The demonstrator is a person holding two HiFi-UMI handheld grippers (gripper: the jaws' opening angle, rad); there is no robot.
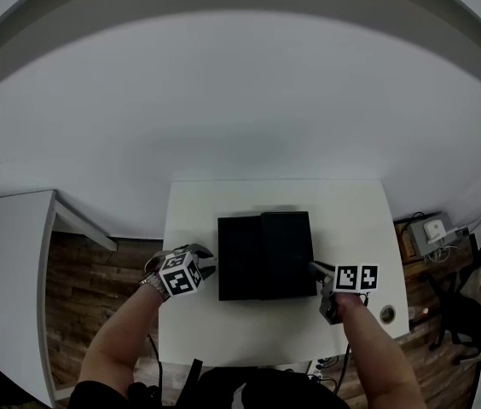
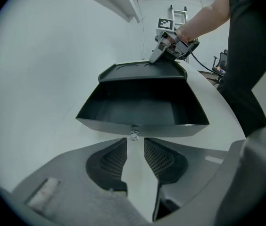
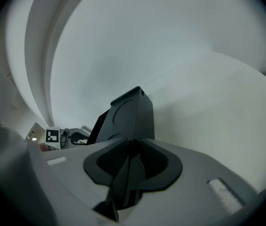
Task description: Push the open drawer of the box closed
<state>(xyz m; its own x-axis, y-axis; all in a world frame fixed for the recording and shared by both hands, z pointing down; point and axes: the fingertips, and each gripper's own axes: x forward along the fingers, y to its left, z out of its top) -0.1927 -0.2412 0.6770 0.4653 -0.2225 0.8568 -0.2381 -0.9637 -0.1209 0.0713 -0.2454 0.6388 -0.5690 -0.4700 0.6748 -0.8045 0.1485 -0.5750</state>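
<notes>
A black box (image 1: 286, 254) sits mid-table on the white table (image 1: 198, 207), its drawer (image 1: 239, 261) pulled out to the left. My left gripper (image 1: 208, 264) is at the drawer's front. In the left gripper view its jaws (image 2: 135, 147) stand open, and the small clear knob (image 2: 133, 135) on the drawer (image 2: 142, 105) lies just beyond the fingertips, untouched. My right gripper (image 1: 316, 270) is at the box's right side. In the right gripper view it (image 3: 132, 157) is shut on a thin black edge of the box (image 3: 130, 114). The left gripper view shows it (image 2: 157, 55) on the box's far edge.
A white cabinet (image 1: 10, 262) stands left of the table on the brown plank floor. Boxes and cables (image 1: 432, 233) and a dark chair (image 1: 471, 305) crowd the right. The table has a round cable hole (image 1: 386, 314) near its right front corner. A ladder (image 2: 179, 13) stands behind.
</notes>
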